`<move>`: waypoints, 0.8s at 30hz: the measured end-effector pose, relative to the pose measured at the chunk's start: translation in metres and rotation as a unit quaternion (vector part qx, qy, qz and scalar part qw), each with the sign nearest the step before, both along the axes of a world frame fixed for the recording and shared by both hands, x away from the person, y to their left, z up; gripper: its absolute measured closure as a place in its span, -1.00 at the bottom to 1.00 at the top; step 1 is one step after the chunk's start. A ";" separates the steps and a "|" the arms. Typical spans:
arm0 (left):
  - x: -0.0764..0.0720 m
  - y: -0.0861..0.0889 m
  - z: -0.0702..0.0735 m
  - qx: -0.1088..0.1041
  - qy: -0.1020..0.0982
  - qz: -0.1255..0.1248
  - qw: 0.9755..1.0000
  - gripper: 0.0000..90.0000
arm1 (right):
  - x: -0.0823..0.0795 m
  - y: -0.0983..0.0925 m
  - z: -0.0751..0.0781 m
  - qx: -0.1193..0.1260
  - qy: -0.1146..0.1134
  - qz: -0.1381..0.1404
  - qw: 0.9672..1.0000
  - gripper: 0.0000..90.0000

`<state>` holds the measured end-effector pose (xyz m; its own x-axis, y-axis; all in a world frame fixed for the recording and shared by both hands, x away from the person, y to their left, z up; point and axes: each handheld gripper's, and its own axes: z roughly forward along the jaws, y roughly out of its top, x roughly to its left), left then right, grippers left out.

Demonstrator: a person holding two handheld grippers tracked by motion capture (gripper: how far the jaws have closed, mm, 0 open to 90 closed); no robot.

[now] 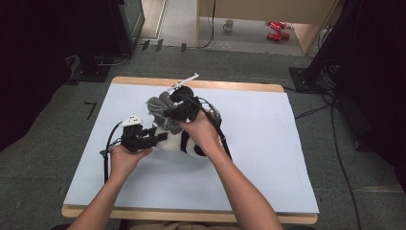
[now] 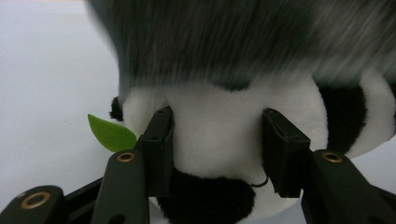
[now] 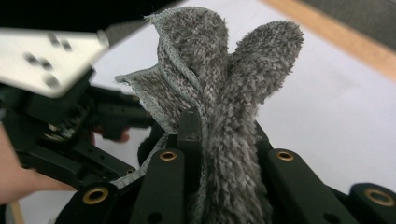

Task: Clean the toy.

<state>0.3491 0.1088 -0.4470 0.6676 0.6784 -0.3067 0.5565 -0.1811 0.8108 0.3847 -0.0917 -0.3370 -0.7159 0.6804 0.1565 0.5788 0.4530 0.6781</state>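
Observation:
A black-and-white plush panda (image 1: 190, 145) lies in the middle of the white-covered table (image 1: 268, 143). My left gripper (image 1: 162, 137) comes in from the left and is shut on it. In the left gripper view both pads press into the panda's (image 2: 219, 149) white body on either side, with the left gripper (image 2: 217, 114) low in frame. A green felt leaf (image 2: 109, 133) sticks out at its left. My right gripper (image 1: 167, 111) is shut on a grey fluffy cloth (image 1: 155, 106) held just above the panda. The cloth (image 3: 224, 70) stands bunched up between the jaws of the right gripper (image 3: 224, 121).
The table's wooden edge (image 1: 191, 82) runs along the far side. On the floor beyond stand a mug (image 1: 229, 25) and red cans (image 1: 275, 28). Cables (image 1: 335, 139) trail over the floor at the right. Dark stands flank both far corners.

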 end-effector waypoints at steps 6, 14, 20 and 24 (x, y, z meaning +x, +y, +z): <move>-0.001 0.000 -0.002 0.004 -0.002 -0.005 1.000 0.14 | -0.005 0.004 -0.034 -0.043 0.009 0.005 0.999 0.69; -0.004 0.001 -0.003 0.007 -0.006 -0.012 1.000 0.14 | 0.001 -0.030 -0.031 -0.095 0.004 -0.014 0.995 0.70; -0.009 -0.003 -0.002 0.020 -0.013 -0.019 1.000 0.14 | 0.008 -0.058 -0.035 -0.097 0.023 -0.044 0.994 0.69; -0.011 -0.001 -0.004 0.028 -0.011 -0.026 0.999 0.14 | 0.011 -0.064 -0.029 -0.106 0.014 -0.061 0.992 0.70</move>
<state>0.3383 0.1074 -0.4505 0.7080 0.6590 -0.2537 0.5276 -0.2549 0.8104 0.3958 -0.1553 -0.3660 -0.6243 0.7809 0.0185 0.6548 0.5102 0.5576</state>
